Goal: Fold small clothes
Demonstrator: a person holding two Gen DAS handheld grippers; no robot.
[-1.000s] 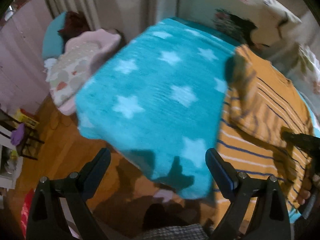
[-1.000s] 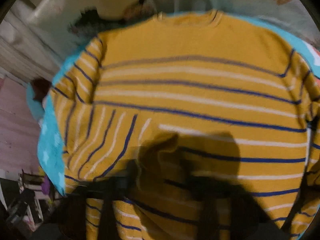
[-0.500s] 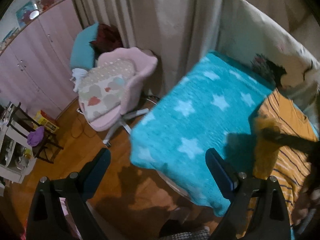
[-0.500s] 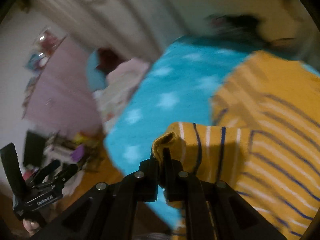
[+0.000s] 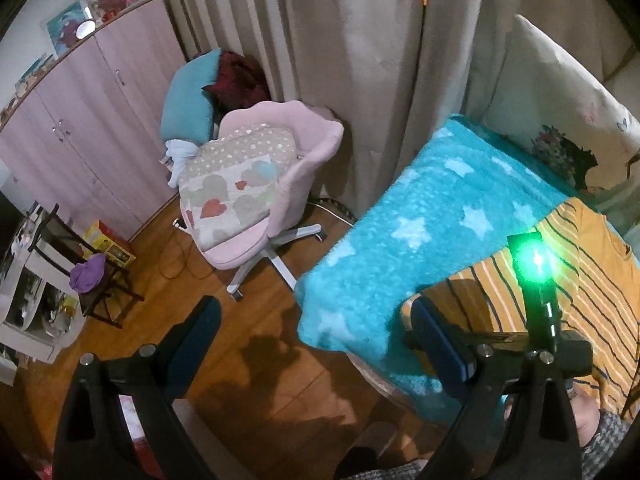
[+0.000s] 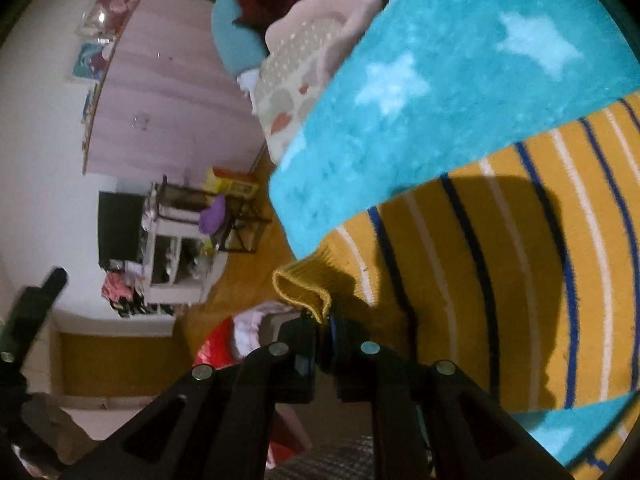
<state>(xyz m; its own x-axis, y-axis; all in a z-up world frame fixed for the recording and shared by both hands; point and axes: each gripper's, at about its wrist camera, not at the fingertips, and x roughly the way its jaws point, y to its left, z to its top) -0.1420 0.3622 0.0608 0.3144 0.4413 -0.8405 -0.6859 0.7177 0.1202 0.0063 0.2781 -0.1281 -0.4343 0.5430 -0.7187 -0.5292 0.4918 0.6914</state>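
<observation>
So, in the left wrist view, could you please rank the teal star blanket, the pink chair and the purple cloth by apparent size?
Largest to smallest:
1. teal star blanket
2. pink chair, farther from the camera, so its true size is unsure
3. purple cloth, clearly smallest

Our left wrist view looks down from high beside the bed, facing the pink upholstered swivel chair (image 5: pixel 276 184) and wooden floor. Our right wrist view, rolled sideways, sits close over the mustard-yellow striped knitted sweater (image 6: pixel 500 264). The 2 views share the turquoise star-patterned fleece blanket (image 5: pixel 420 224)
</observation>
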